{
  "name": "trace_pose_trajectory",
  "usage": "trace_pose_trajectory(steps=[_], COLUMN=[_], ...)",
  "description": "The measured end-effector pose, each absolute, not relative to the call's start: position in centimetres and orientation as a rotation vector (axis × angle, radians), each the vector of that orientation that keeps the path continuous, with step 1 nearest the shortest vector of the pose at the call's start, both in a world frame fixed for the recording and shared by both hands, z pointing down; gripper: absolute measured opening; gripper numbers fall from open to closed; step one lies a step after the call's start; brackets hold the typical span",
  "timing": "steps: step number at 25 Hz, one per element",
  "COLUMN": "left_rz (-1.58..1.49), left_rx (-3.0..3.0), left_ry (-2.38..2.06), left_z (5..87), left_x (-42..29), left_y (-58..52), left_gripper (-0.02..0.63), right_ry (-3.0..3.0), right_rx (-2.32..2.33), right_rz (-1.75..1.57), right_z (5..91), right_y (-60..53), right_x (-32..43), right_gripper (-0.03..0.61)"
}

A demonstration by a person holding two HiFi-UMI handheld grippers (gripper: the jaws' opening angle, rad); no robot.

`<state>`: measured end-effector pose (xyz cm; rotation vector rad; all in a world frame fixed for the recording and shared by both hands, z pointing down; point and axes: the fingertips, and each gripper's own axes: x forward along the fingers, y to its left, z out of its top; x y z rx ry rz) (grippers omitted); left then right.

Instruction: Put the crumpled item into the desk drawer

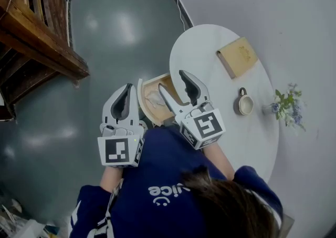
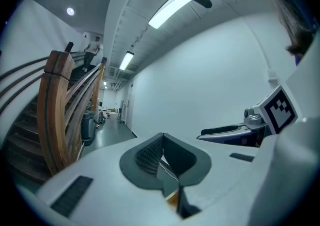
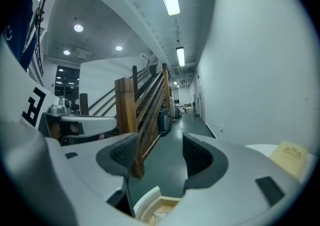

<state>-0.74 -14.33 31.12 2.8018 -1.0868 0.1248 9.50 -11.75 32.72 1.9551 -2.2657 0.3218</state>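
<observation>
Nearest the lens, the person's hair (image 1: 226, 200) and blue top fill the lower edge of the head view; at 10 o'clock stands a wooden staircase (image 1: 37, 37); next comes the left gripper (image 1: 127, 91), its jaws pressed together on nothing, as the left gripper view confirms, its tips just beside the pale curved front of the desk drawer (image 1: 141, 96); the drawer stands pulled out from the round table (image 1: 210, 53) toward 9 o'clock; inside it lies the crumpled item (image 1: 154, 97), a pale wad with no clear long axis; the right gripper (image 1: 171, 81) hangs over the drawer with jaws wide apart and empty, and its own view shows the drawer and wad below the jaws at 6 o'clock; farther right on the table lie a wooden box (image 1: 237, 56), a mug (image 1: 244, 104) and a small bunch of flowers (image 1: 286, 104). Judged from this layout, the item is in place and what remains is closing the drawer; the push would run toward 3 o'clock, and the left gripper, at the drawer front's 9 o'clock side, is the better placed.
</observation>
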Motion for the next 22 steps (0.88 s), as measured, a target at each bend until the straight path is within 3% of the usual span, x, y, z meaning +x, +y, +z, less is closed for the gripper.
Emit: trace_pose_trajectory(steps=[6,14,22], left_rz=[0.107,0.116,0.115], left_rx=[2.817,2.824,2.825], left_ry=[-1.070,-1.062,-1.065], left_z=[30.5,30.3,29.9], left_x=[-0.2,-0.1,-0.1], left_y=[-14.3,-14.0,-13.8], left_gripper=[0.005,0.005,0.005], right_ry=[-2.243,-2.239,-2.207], right_rx=[2.001,2.068,2.101], right_rz=[0.314,0.300,0.338], right_z=[31.7,31.1,31.5], right_y=[-11.4,-11.1,-10.8], right_x=[10.1,10.8,11.6], right_gripper=[0.268,0.108,0.021])
